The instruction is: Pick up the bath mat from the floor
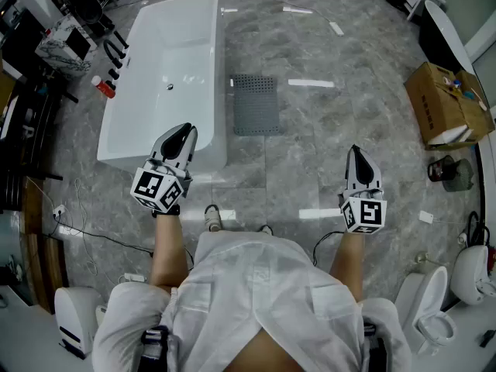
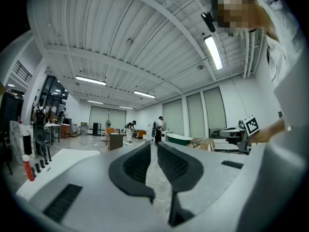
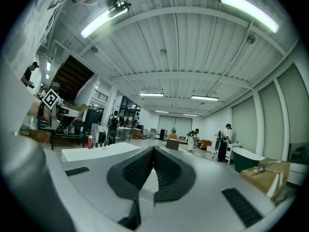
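Far L of the head view: dark stands, and cables (image 1: 85,235) trailing over the floor (image 1: 341,122), so we've little room that side. Next comes the white bathtub (image 1: 167,68), long side running away from us, w/ a red bottle (image 1: 103,87) just off its L rim. The tub's near end is close in front of us.

The bath mat (image 1: 256,105) is grey and lies flat on the floor. Its L edge is just beside the tub's R wall, about halfway along the tub. We can't tell if it touches that wall. All four mat edges show.

R of the mat, and btwn the mat and us, is wide open grey floor. Far R a cardboard box (image 1: 448,103) w/ flaps up stands well apart from the mat. A toilet (image 1: 434,320) sits at the bottom R corner.

L gripper (image 1: 184,132) is held level and shows over the tub's near R corner, nearer us than the mat. In its own view the pads (image 2: 137,163) are drawn almost together w/ only a thin slit btwn them, so it's clenched and empty.

R gripper (image 1: 356,153) is level over open floor, to the R of the mat and nearer us. Its tips meet in the R gripper view, so it's clenched on nothing. Both grippers are well apart from the mat.
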A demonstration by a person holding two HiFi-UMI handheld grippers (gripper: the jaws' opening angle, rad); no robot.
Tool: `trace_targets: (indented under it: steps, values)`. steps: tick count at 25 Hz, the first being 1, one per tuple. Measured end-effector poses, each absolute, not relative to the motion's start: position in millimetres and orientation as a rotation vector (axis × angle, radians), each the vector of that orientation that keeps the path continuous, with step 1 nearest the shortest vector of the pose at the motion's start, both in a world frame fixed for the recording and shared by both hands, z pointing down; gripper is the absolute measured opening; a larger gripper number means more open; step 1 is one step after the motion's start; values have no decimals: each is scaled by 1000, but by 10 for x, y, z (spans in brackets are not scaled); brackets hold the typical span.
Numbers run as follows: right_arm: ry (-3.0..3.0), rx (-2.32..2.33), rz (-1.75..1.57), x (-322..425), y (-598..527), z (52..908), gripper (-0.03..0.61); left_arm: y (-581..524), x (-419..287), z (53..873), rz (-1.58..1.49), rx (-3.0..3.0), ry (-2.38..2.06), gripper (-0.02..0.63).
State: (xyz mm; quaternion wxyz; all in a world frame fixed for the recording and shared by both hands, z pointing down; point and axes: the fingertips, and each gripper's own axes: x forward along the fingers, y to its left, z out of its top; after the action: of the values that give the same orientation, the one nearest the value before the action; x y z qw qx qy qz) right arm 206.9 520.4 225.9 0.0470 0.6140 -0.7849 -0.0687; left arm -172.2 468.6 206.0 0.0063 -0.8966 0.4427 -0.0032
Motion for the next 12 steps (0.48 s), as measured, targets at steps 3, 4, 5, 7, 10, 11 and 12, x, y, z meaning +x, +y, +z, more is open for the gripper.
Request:
trace_targets:
  steps: [3, 4, 5, 7, 10, 11, 12]
  values:
    - [-2397, 1874, -212, 2050, 5181, 2242, 26, 4678, -1758, 2044, -12, -2797, 1393, 52]
    - [-2398, 1873, -215, 2048, 5174, 2233, 26, 4675, -1767, 2037, -8, -2795, 1396, 51]
    - [-2399, 1873, -218, 2048, 5168, 2223, 26, 4675, -1772, 2028, -2, -2794, 1398, 51]
    - [-2401, 1871, -226, 2044, 5161, 2203, 26, 4680, -1772, 2010, 5, -2794, 1399, 52]
    - [-2403, 1863, -231, 2028, 5172, 2188, 26, 4709, -1765, 2003, 8, -2798, 1398, 52]
    - [-2404, 1861, -231, 2028, 5176, 2187, 26, 4718, -1759, 2006, 7, -2799, 1397, 52]
    - [-2403, 1859, -232, 2030, 5176, 2186, 26, 4724, -1756, 2009, 4, -2800, 1396, 51]
